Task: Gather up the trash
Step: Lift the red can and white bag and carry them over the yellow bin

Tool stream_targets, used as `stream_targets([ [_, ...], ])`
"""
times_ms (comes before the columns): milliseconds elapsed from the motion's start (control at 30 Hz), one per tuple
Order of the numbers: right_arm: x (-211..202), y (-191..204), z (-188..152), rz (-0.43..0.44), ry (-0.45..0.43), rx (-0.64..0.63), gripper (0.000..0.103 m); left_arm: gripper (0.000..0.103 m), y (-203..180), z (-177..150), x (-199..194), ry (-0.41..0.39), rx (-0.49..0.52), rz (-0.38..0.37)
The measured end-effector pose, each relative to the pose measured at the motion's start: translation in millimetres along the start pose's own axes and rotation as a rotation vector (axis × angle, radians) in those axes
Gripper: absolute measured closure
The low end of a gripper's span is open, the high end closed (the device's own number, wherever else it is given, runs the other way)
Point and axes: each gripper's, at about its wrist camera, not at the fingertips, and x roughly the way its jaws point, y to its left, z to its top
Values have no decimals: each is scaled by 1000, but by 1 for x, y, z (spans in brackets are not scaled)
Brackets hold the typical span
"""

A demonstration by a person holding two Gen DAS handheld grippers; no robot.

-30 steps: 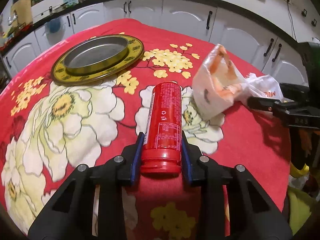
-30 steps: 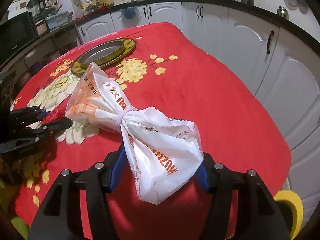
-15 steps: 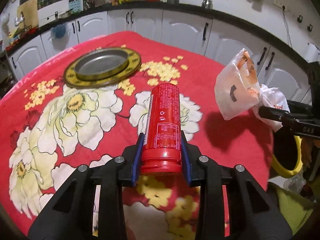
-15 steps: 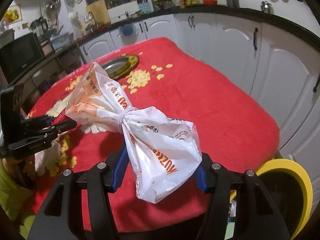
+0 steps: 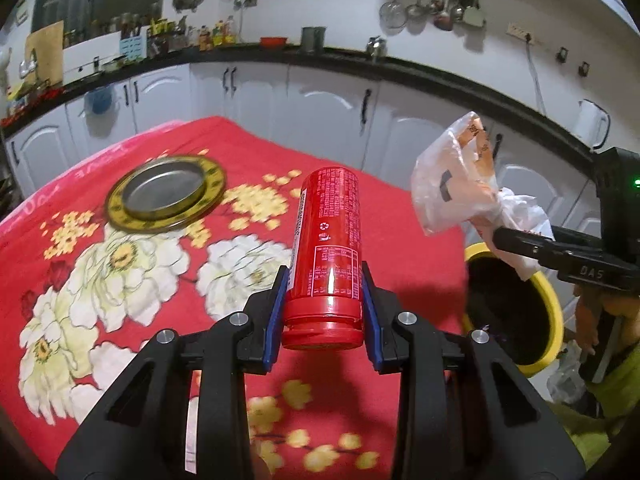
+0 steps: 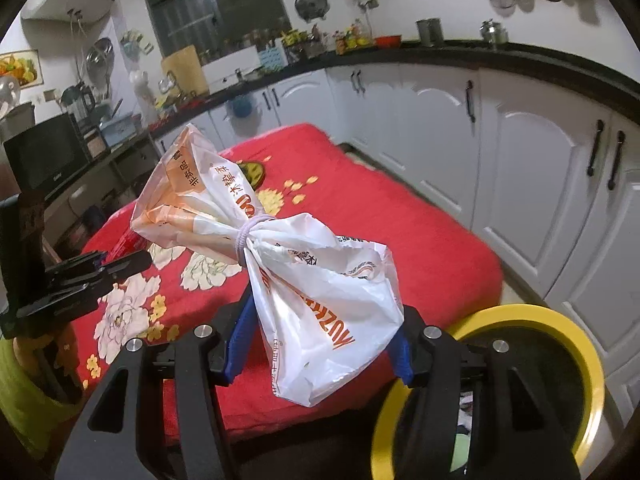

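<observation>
Left gripper (image 5: 323, 312) clamps the red can (image 5: 326, 252) (pointing forward), right gripper (image 6: 320, 344) clamps the tied bag (image 6: 320, 300).

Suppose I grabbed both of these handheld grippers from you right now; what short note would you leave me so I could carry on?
Left gripper: shut on the red can, held in the air above the red flowered tablecloth.
Right gripper: shut on the tied plastic bag, held up near the table's edge.
Yellow-rimmed bin: on the floor beside the table, just right of the bag; black liner, open top.
Done: both pieces of trash are picked up.
Left: carry each over the bin and let go, probably the bag first since it looks closer. The round metal tray stays on the table.
</observation>
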Motion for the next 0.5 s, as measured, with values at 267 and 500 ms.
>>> stream_targets([
  [267, -40, -27, -7, -62, -67, 46, 49, 77, -35, 8, -8, -51, 34, -48],
  [500, -68, -47, -15, -131, -113, 63, 49, 77, -63, 15, -12, -79, 57, -94],
])
